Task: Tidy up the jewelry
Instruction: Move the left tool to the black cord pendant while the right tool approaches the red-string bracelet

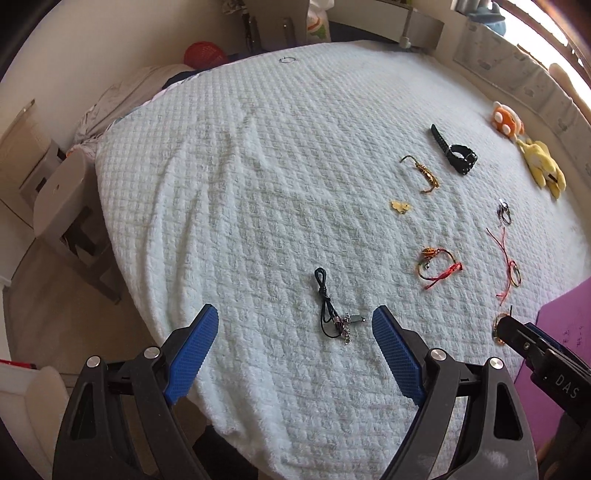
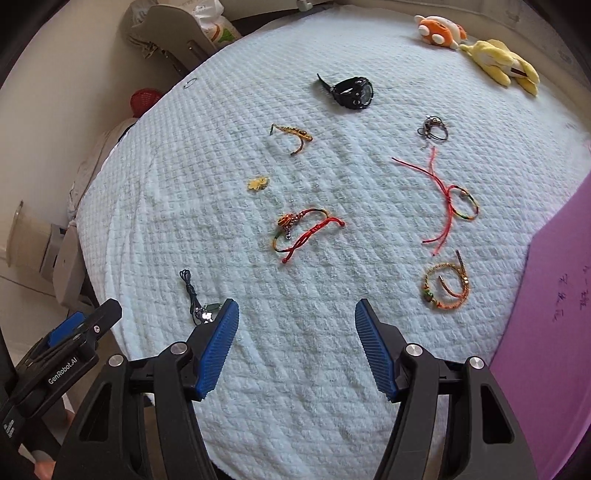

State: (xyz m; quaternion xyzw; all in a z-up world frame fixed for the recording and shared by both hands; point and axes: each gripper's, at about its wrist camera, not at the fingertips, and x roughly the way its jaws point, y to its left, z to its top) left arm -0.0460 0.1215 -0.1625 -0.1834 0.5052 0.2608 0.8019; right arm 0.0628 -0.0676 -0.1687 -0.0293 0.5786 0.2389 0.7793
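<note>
Jewelry lies spread on a white quilted blanket [image 1: 258, 166]. A black cord necklace with a silver pendant [image 1: 334, 314] lies just ahead of my open left gripper [image 1: 295, 321]; it also shows in the right wrist view [image 2: 197, 297]. My right gripper [image 2: 297, 317] is open and empty above bare blanket [image 2: 295, 369]. Ahead of it lie a red and multicolour bracelet [image 2: 304, 230], an orange braided bracelet [image 2: 445, 286], a red string bracelet [image 2: 448, 199], a black watch [image 2: 351, 92], a gold braided piece [image 2: 293, 136], a small yellow charm [image 2: 257, 183] and metal rings [image 2: 434, 129].
A purple mat [image 2: 554, 295] lies at the right edge. An orange plush [image 2: 439, 31] and a yellow plush [image 2: 498, 62] sit at the far right. A small ring [image 1: 287, 60] lies at the far edge. Grey stools [image 1: 62, 195] stand left of the bed.
</note>
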